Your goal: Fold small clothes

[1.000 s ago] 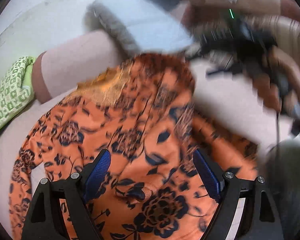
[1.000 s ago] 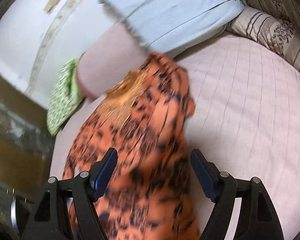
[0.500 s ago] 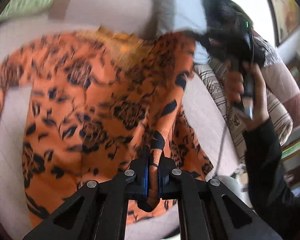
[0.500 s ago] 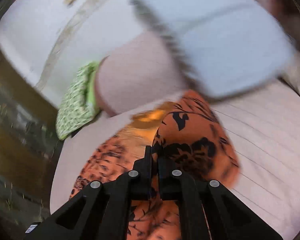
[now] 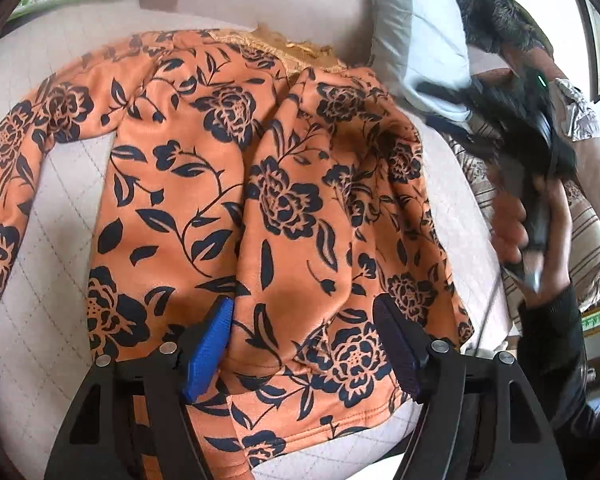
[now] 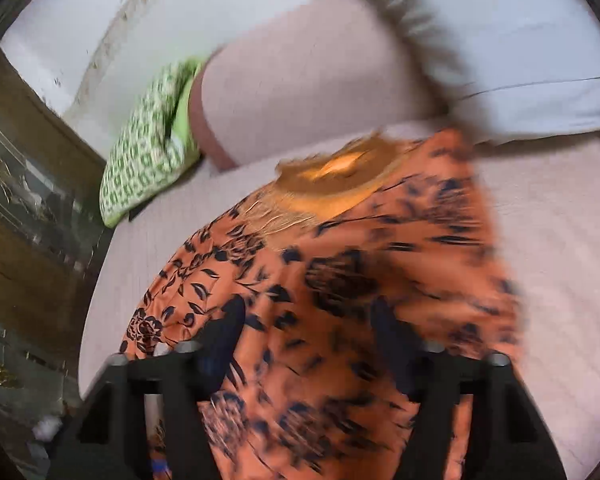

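An orange top with dark blue flowers (image 5: 228,184) lies spread on a pale pink quilted bed (image 5: 52,240). Its right side is folded over onto the middle, and its left sleeve stretches out to the left. My left gripper (image 5: 304,344) is open just above the hem, holding nothing. The right gripper (image 5: 540,184) shows in the left wrist view, held in a hand at the right. In the blurred right wrist view the top (image 6: 340,280) fills the middle and my right gripper (image 6: 312,336) is open over it.
A pink pillow (image 6: 300,76), a pale blue pillow (image 6: 520,40) and a green patterned cloth (image 6: 148,152) lie at the head of the bed. A striped cushion (image 5: 580,224) sits at the right. A wooden frame (image 6: 28,200) borders the bed's left side.
Both grippers were shut on the top's edge half a second ago and are now open. The right side of the top now lies folded over the middle.
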The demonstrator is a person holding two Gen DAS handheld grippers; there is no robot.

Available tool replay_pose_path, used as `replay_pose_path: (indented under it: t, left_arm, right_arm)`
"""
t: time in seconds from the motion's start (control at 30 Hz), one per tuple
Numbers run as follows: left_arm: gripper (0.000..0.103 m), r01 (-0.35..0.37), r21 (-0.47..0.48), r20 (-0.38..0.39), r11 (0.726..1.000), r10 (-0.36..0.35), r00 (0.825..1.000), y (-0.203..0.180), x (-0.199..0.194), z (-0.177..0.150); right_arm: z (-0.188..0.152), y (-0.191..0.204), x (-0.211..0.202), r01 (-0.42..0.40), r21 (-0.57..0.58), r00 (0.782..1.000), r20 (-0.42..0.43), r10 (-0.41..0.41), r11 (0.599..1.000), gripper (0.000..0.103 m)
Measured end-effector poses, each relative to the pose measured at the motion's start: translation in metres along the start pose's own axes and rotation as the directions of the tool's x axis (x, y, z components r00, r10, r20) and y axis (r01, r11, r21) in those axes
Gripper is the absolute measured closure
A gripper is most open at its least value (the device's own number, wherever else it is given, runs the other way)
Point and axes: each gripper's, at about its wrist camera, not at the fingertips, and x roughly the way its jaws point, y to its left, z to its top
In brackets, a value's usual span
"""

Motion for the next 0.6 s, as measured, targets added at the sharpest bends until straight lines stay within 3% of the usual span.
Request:
replay_pose_path:
  t: [0.1, 0.2, 0.23, 0.27, 0.3, 0.33, 0.4, 0.47, 0.5, 0.6]
  left_arm:
    - [0.034, -0.09, -0.042, -0.046, 0.995, 0.088, 0.995, 0.003, 0.019, -0.004]
    - [0.044, -0.098, -0.079, -0.074, 0.992, 0.092, 0.993, 0.008, 0.038, -0.002]
    - [0.046, -0.095, -0.082, -0.064, 0.992, 0.09, 0.994, 0.007, 0.039, -0.002]
    - [0.052, -0.091, -0.085, -0.058, 0.992, 0.087, 0.995, 0.007, 0.038, -0.003]
    - [0.064, -0.083, -0.088, -0.057, 0.993, 0.079, 0.995, 0.008, 0.041, -0.001]
    - [0.072, -0.068, -0.098, -0.058, 0.993, 0.063, 0.996, 0.01, 0.044, 0.0]
    - [0.096, -0.036, -0.126, -0.059, 0.991, 0.028, 0.998, 0.012, 0.045, -0.005]
    - [0.098, 0.054, -0.157, -0.065, 0.986, -0.065, 0.996, 0.018, 0.043, -0.011]
    - [0.099, 0.097, -0.162, -0.059, 0.982, -0.108, 0.992, 0.018, 0.039, -0.012]
    - [0.099, 0.159, -0.154, -0.058, 0.975, -0.17, 0.984, 0.018, 0.032, -0.011]
  right_arm:
    - [-0.016, -0.03, -0.008, 0.069, 0.032, 0.997, -0.021, -0.069, 0.997, 0.035]
    - [-0.022, -0.061, 0.009, 0.05, 0.13, 0.997, -0.07, -0.041, 0.99, 0.046]
    - [-0.02, -0.068, 0.013, 0.041, 0.159, 0.997, -0.065, -0.031, 0.986, 0.045]
    - [-0.017, -0.075, 0.018, 0.012, 0.204, 0.998, -0.056, 0.0, 0.979, 0.044]
    - [-0.013, -0.084, 0.024, -0.022, 0.27, 0.998, -0.052, 0.038, 0.962, 0.047]
    - [-0.009, -0.097, 0.028, -0.005, 0.343, 0.998, -0.05, 0.023, 0.939, 0.046]
    - [-0.004, -0.114, 0.029, -0.01, 0.399, 1.0, 0.0, 0.011, 0.917, 0.046]
    - [0.0, -0.132, 0.032, -0.019, 0.442, 1.0, 0.01, 0.016, 0.897, 0.062]
    - [0.001, -0.14, 0.033, -0.009, 0.463, 1.0, -0.002, 0.01, 0.886, 0.094]
    - [0.003, -0.153, 0.02, 0.058, 0.456, 0.998, -0.022, -0.054, 0.888, 0.094]
